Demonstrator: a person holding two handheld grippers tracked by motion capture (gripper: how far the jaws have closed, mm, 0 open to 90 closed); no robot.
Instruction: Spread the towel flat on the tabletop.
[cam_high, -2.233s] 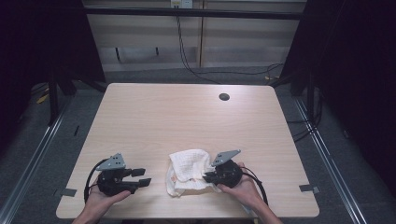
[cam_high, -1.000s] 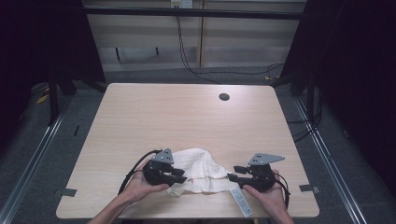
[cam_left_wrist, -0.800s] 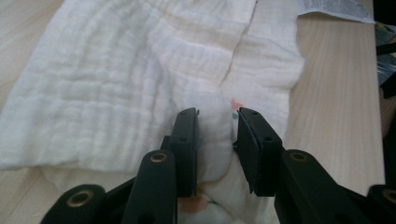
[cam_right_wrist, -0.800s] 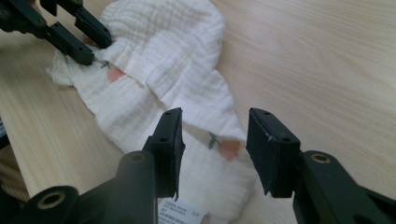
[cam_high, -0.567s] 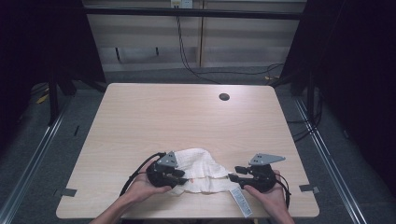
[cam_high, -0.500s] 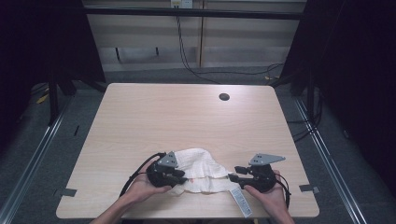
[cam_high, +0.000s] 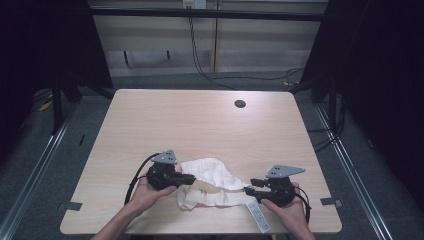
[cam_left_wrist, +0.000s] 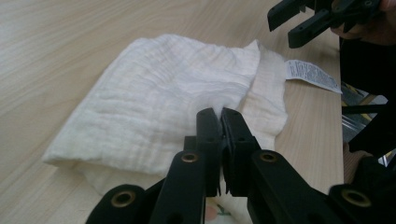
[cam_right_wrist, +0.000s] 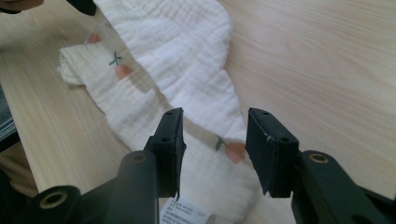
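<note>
Surface: wooden table (cam_high: 200, 125), dark room | white cloth (cam_high: 210, 182) between grippers | left gripper (cam_high: 189, 178) clamped on cloth edge | right gripper (cam_high: 248, 186) jaws apart over cloth.

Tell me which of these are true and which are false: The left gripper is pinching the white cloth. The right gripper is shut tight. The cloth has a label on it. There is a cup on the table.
1. The left gripper is pinching the white cloth. True: its jaws have just closed on a fold of it.
2. The right gripper is shut tight. False: its jaws stand apart above the cloth.
3. The cloth has a label on it. True: a white printed tag sticks out near the right gripper.
4. A cup stands on the table. False: no cup is there, just a small dark round hole near the far edge.
</note>
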